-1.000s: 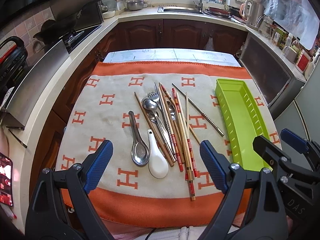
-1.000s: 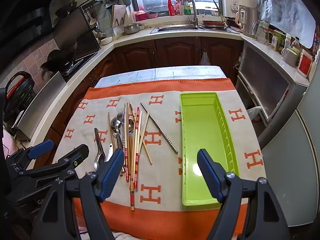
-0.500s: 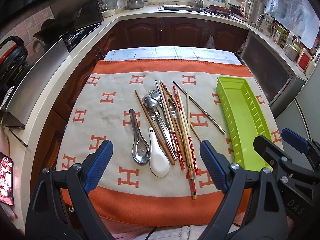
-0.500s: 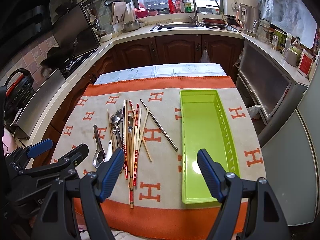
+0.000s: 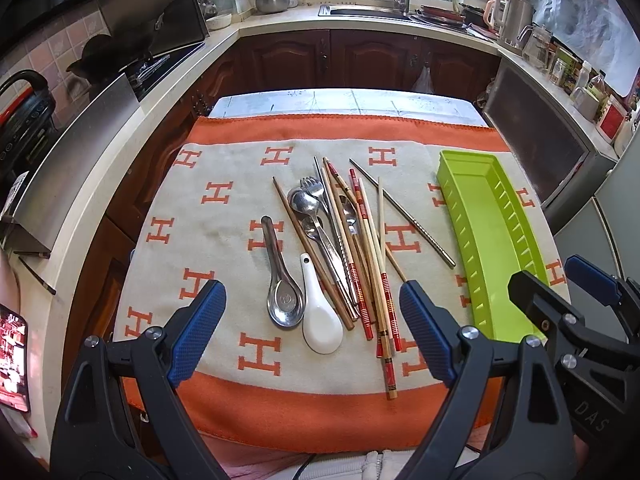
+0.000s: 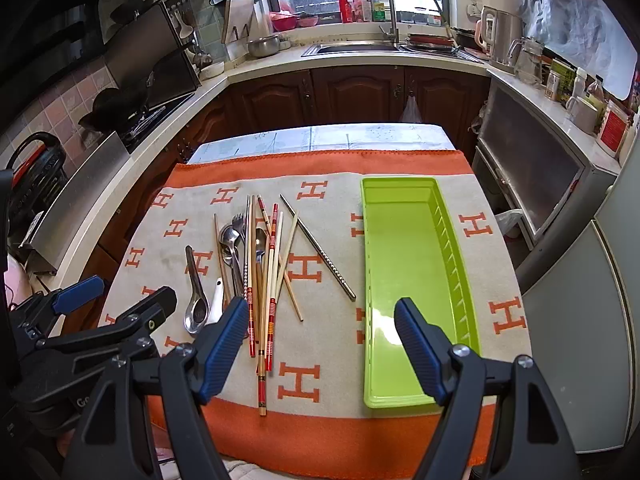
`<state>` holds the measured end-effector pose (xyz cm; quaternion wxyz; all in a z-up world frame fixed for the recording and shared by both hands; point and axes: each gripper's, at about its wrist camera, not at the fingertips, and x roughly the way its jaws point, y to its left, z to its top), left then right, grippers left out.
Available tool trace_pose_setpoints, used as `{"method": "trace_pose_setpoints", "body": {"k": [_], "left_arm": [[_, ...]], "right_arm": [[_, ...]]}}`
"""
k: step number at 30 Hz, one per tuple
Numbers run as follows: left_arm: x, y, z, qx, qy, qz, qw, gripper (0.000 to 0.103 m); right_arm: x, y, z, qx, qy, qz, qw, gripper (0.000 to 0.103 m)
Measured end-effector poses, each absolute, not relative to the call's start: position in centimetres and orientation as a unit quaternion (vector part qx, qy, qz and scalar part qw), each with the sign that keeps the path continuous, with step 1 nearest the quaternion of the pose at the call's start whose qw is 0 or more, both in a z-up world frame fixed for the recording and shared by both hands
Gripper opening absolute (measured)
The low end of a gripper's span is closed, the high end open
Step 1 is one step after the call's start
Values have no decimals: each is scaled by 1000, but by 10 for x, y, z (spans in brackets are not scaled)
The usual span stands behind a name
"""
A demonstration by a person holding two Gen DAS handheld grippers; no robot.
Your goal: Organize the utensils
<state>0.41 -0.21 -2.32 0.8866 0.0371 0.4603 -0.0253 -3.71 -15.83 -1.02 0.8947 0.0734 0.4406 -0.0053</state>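
Both the left gripper (image 5: 312,320) and right gripper (image 6: 320,340) hang wide above the cloth's (image 5: 224,216) near edge; utensils (image 5: 336,248) lie mid-cloth, tray (image 6: 412,280) toward its right edge.

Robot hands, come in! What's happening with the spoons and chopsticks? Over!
Left gripper open, right gripper open, both empty. Utensil pile on cloth, green tray empty. Nothing blocking.

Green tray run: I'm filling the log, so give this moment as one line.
stage: before first pick | left gripper: open, empty | right gripper: open, empty | utensils: piled on cloth | green tray: empty
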Motion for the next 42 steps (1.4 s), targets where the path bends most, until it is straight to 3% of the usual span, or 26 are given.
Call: {"method": "trace_pose_setpoints", "body": {"k": [15,27,30,34,42], "left_arm": [[31,4,-23,35,466,-40,883,87],[80,34,30,34,414,-36,909,87],[96,47,31,28,413,-45,909,87],[116,64,13,-2,442,-92,892,87],[131,94,-61,-61,526,-104,842,87]], "right_arm": [[-23,-153,-9,57,445,8,894,74],[15,-161,26,57,428,33,901,74],[30,-164,38,60,420,44,904,67],[57,-165,37,72,442,73,891,50],[98,-147,-38,97,544,109,826,31]]}}
